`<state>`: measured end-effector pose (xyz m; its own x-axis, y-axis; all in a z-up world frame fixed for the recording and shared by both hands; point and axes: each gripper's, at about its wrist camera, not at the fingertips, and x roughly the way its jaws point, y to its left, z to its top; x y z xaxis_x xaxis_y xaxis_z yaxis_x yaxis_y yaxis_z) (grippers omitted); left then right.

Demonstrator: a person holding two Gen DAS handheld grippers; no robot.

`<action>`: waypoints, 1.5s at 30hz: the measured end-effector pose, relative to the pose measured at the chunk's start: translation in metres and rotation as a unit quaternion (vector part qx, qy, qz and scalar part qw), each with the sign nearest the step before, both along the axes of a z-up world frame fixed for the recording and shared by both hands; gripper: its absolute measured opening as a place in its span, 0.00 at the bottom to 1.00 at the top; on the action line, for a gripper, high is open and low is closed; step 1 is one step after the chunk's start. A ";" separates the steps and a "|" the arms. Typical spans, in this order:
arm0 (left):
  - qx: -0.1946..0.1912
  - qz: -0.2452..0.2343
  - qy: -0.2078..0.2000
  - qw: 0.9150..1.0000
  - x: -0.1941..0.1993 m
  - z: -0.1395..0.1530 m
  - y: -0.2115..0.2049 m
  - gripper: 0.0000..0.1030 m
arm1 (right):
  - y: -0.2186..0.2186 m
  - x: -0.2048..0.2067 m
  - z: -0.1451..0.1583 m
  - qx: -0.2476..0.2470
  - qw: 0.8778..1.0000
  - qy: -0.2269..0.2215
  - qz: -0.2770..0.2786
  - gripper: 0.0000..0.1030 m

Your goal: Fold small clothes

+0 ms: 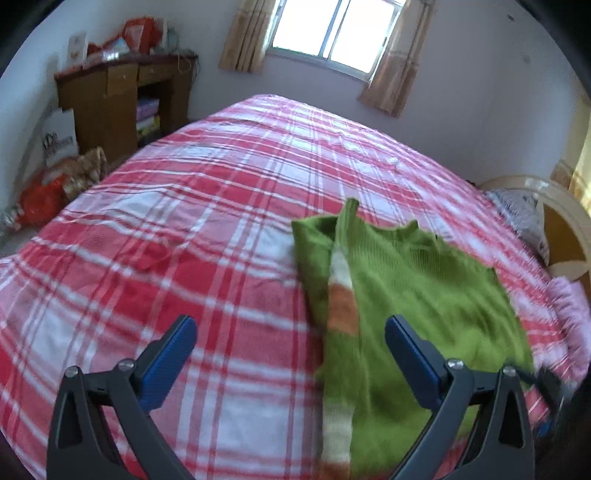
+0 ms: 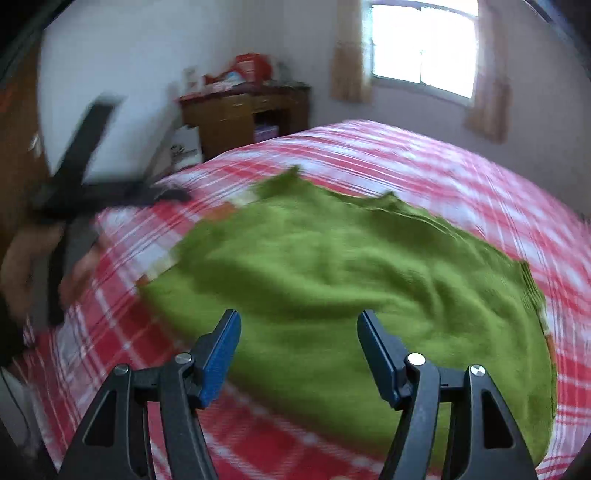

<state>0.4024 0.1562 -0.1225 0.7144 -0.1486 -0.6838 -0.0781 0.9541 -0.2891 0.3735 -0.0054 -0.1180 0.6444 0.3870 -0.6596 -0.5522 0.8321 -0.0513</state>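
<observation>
A small green knit sweater [image 1: 417, 295] lies on the red and white plaid bed [image 1: 192, 229], with a white and orange striped band [image 1: 341, 302] along its left folded edge. My left gripper [image 1: 291, 326] is open and empty, hovering above the sweater's left edge. In the right wrist view the sweater [image 2: 332, 273] fills the middle of the bed [image 2: 461, 173]. My right gripper [image 2: 299, 319] is open and empty just above the sweater's near edge. The left gripper [image 2: 74, 206], blurred, shows at the far left of the right wrist view, held by a hand.
A wooden desk [image 1: 122, 99] with clutter on top stands left of the bed, with bags [image 1: 48, 192] on the floor. A window [image 1: 336, 29] with curtains is behind. A headboard [image 1: 561, 229] and pillows lie at the right.
</observation>
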 end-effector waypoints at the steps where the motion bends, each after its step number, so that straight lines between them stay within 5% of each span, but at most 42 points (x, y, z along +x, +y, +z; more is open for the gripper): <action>1: -0.008 -0.005 0.007 1.000 0.010 -0.003 0.000 1.00 | 0.010 -0.006 -0.002 -0.010 1.000 -0.003 0.012 0.65; 7: -0.065 -0.030 0.042 0.997 0.046 -0.030 -0.002 0.96 | 0.059 -0.024 -0.020 -0.048 0.997 -0.002 0.059 0.65; 12: -0.047 -0.047 0.029 0.997 0.067 -0.029 -0.011 0.92 | 0.088 -0.031 -0.027 -0.071 0.994 -0.019 0.078 0.65; 17: -0.053 -0.079 0.037 0.995 0.082 -0.029 -0.012 0.71 | 0.113 -0.031 -0.029 -0.089 0.992 -0.043 0.081 0.64; 24: -0.063 -0.081 0.045 0.994 0.092 -0.033 -0.006 0.68 | 0.134 -0.023 -0.033 -0.088 0.991 -0.041 0.090 0.64; 27: -0.058 -0.084 0.040 0.994 0.092 -0.034 -0.006 0.58 | 0.133 -0.017 -0.035 -0.070 0.993 -0.017 0.096 0.41; 29: -0.071 -0.090 0.044 0.992 0.094 -0.036 -0.003 0.32 | 0.134 -0.015 -0.036 -0.058 0.993 -0.006 0.106 0.30; 31: -0.107 -0.102 0.056 0.987 0.099 -0.040 0.000 0.18 | 0.135 -0.016 -0.034 -0.052 0.992 -0.008 0.112 0.12; 36: -0.208 -0.072 0.068 0.973 0.095 -0.044 0.021 0.14 | 0.120 -0.020 -0.025 -0.019 0.993 -0.007 0.114 0.08; 45: -0.226 -0.068 0.044 0.971 0.079 -0.002 0.009 0.13 | 0.056 -0.017 0.004 0.073 0.994 0.002 0.076 0.07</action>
